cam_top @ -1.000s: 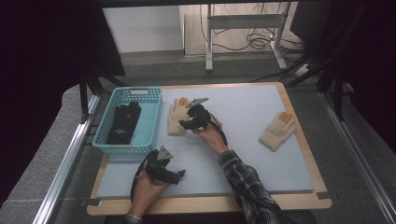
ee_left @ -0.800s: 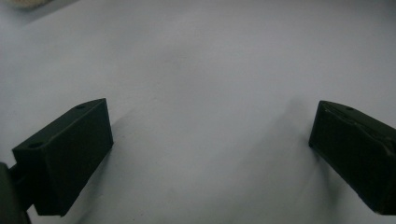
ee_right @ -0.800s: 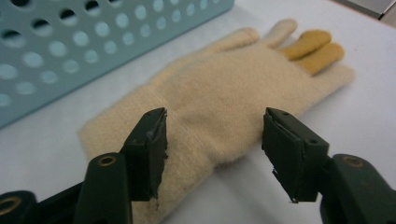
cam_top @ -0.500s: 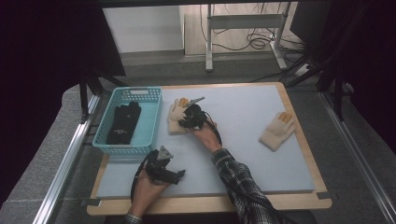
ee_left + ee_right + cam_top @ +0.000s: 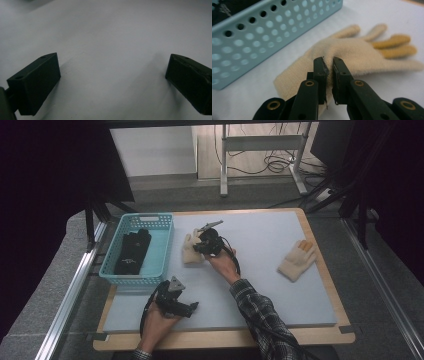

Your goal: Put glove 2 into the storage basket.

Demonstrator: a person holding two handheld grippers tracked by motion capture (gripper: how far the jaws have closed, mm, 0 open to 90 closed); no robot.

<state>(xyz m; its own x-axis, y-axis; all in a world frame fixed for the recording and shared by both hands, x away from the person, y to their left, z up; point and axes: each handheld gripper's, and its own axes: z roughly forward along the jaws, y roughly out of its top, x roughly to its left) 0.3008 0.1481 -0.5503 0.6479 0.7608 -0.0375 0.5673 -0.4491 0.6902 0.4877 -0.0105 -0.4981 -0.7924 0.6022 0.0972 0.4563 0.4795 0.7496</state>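
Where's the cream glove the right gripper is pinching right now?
High view: the cream glove lies left of centre on the mat, beside the blue basket.

Lab, railed test table, floor cables

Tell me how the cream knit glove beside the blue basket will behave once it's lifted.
Probably floppy: the cream knit glove already bunches into a fold where the right hand-held gripper pinches it. Likely light, so it should rise easily, the fingers drooping. The knit looks grippy rather than slippery, though the thin pinch might slip.
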